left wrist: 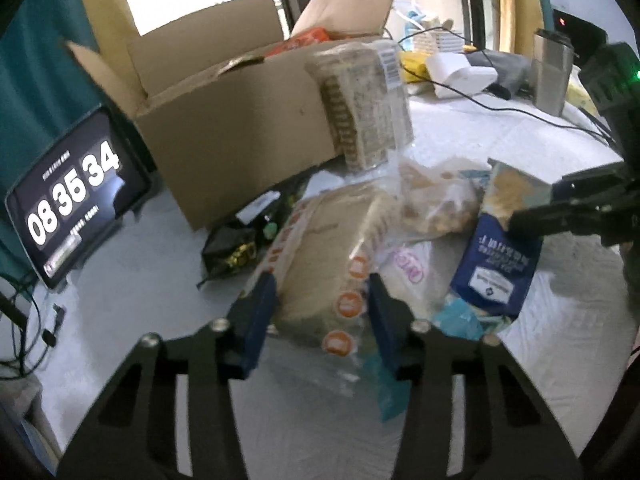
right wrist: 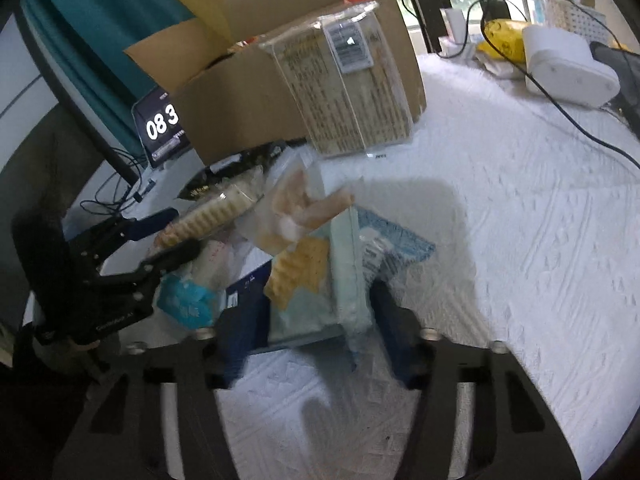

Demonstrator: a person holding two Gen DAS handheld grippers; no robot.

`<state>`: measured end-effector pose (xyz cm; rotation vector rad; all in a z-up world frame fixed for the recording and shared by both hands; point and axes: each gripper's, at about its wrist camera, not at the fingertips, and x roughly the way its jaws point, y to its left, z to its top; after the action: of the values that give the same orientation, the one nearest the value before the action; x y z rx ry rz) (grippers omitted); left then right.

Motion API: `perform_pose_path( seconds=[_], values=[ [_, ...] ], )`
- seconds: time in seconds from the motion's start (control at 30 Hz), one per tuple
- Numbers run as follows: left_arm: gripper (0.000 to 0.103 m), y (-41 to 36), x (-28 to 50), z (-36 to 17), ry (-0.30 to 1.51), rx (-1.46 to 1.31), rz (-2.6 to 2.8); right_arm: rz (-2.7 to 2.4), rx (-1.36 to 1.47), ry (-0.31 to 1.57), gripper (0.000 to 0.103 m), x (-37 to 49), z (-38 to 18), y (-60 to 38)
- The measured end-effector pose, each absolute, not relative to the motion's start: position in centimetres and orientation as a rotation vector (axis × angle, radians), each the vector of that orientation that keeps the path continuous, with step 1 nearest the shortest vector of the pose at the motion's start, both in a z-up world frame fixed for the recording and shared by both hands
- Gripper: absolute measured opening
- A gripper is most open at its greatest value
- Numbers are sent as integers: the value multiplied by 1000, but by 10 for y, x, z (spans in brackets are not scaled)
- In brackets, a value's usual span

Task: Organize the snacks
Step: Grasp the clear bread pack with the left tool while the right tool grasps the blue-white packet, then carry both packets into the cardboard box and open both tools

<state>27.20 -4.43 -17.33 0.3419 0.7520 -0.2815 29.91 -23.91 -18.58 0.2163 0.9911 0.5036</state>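
Between my left gripper's (left wrist: pixel 320 312) spread fingers lies the cracker pack (left wrist: pixel 320 264), not visibly clamped. My right gripper (right wrist: pixel 316 320) straddles the blue bag (right wrist: pixel 308 280); grip I cannot tell. Both lie in the snack pile on the white cloth (right wrist: pixel 500 220), near the box (left wrist: pixel 224 120).

Snack pile (left wrist: pixel 360 248) on table (left wrist: pixel 540 344), cardboard box (left wrist: pixel 224 136) behind, clock tablet (left wrist: pixel 76 204) left.

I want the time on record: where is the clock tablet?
The clock tablet stands at the far left of the left wrist view, left of the cardboard box; in the right wrist view it peeks out behind that box.
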Motion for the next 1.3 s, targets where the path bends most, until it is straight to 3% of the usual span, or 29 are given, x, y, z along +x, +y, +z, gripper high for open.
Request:
perform_pose_path(
  seconds=[0.3,0.5,0.77,1.0,1.1,1.3],
  values=[
    [28,-34,259,-150,676,276,-293,523,140,907,35,286,-158,-230],
    [26,-27,248,-128,637,193,-317,536,62,821,19,276,-125,-217],
    [26,-7,257,-133,686,54,-303,517,14,758,19,276,-103,-213],
    [33,7,273,-144,683,35,-232,507,-18,793,19,286,-117,-195],
    [46,6,285,-151,697,87,-173,487,-10,803,19,293,-123,-192],
    [45,19,299,-160,714,20,-183,484,-6,801,19,303,-128,-185]
  ],
)
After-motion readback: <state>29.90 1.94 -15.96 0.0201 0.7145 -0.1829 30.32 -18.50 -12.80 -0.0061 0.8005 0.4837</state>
